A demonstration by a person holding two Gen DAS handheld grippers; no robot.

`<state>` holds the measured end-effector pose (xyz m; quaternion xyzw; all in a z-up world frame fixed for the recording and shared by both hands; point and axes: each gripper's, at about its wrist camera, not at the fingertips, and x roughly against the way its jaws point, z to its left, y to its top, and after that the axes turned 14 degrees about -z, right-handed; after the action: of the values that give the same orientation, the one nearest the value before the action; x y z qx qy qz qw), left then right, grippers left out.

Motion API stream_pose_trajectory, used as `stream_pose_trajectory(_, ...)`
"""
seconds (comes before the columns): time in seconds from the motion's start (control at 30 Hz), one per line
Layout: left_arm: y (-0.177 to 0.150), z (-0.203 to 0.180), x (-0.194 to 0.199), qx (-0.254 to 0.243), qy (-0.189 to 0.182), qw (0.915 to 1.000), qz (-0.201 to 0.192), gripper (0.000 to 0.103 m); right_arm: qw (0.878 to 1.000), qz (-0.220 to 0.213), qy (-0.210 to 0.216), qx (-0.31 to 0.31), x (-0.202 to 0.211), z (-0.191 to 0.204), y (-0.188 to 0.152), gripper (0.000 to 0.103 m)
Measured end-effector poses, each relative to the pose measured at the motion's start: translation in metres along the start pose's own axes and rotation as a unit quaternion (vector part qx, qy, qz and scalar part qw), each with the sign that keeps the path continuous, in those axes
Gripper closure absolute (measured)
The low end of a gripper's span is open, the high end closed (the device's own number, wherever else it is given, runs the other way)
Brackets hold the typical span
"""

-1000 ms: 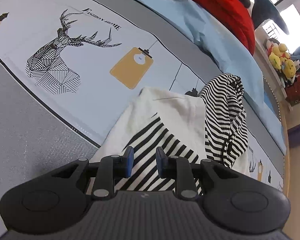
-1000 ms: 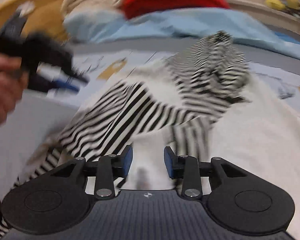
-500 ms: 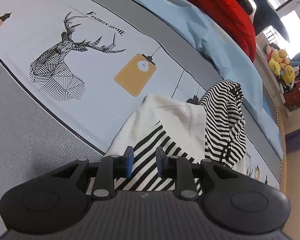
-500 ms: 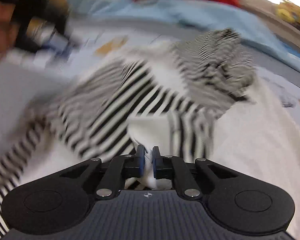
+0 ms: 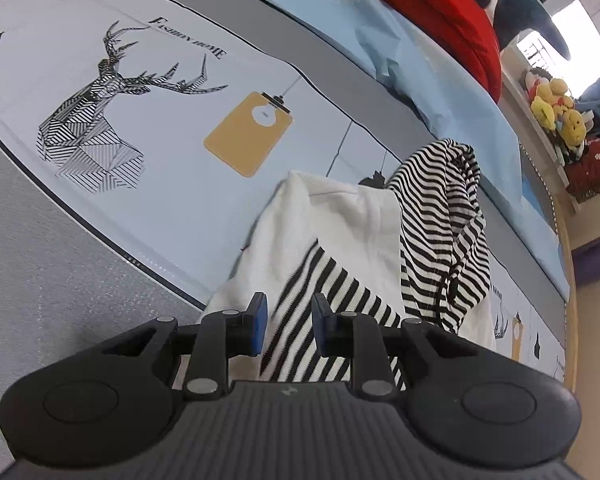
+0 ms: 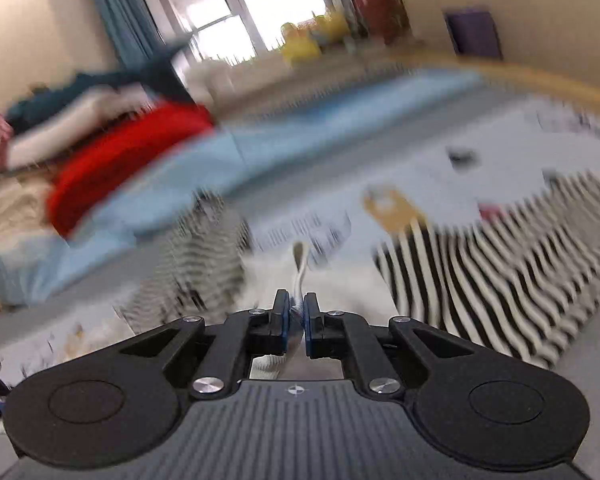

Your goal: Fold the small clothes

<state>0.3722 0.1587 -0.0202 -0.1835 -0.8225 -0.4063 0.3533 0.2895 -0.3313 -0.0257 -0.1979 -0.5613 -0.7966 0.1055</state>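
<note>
Striped cloth moved: a sec ago the right tongs (image 6: 296, 316) were open over the black-and-white top (image 5: 364, 248), now they're shut tight on a white bit of it & have swung away, pic is blurry. Left tongs (image 5: 286, 322) didn't move, jaws part open w/ nothing pinched. Top lies on the deer sheet (image 5: 148, 128), just past left tongs' tips; its stripes spread to the right of right tongs.

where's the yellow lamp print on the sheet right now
In the left wrist view the yellow lamp print sits at centre, right of the deer print and just up-left of the white and striped garment.
</note>
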Motion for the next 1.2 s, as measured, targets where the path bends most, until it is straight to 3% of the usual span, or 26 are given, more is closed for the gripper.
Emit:
stream_pose_trajectory(0.07, -0.003, -0.003, -0.003, -0.005, -0.002, 1.0, 0.004, 0.078, 0.996, 0.079, -0.04, -0.011, -0.021, -0.013, -0.015, 0.091)
stream_pose_trajectory(0.13, -0.005, -0.006, -0.005, -0.009, -0.005, 0.9999, 0.009, 0.078, 0.991, 0.092, -0.085, -0.038, -0.026, -0.028, -0.021, 0.089)
stream_pose_trajectory(0.23, -0.008, -0.009, -0.007, -0.014, -0.006, 0.9998, 0.013, 0.078, 0.993, 0.073, -0.089, -0.042, -0.025, -0.032, -0.015, 0.089)
stream_pose_trajectory(0.43, -0.011, -0.012, -0.01, -0.019, -0.008, 0.9996, 0.02, 0.078, 0.997, 0.041, -0.048, -0.049, -0.019, -0.028, -0.007, 0.084)
stream_pose_trajectory(0.53, -0.011, -0.01, -0.011, -0.02, -0.007, 0.9995, 0.023, 0.078, 0.993, 0.096, -0.041, -0.051, -0.031, -0.03, -0.015, 0.078)
stream_pose_trajectory(0.6, -0.012, -0.007, -0.013, -0.02, -0.006, 0.9994, 0.027, 0.078, 0.986, 0.15, -0.075, -0.018, -0.042, -0.03, -0.027, 0.078)
stream_pose_trajectory(0.67, -0.012, -0.003, -0.014, -0.018, -0.004, 0.9994, 0.03, 0.078, 0.978, 0.172, -0.116, -0.01, -0.047, -0.036, -0.036, 0.078)
stream_pose_trajectory(1.2, -0.026, 0.003, -0.034, -0.013, 0.006, 0.9978, 0.065, 0.078, 0.99, 0.086, -0.102, -0.046, -0.032, -0.047, -0.003, 0.078)
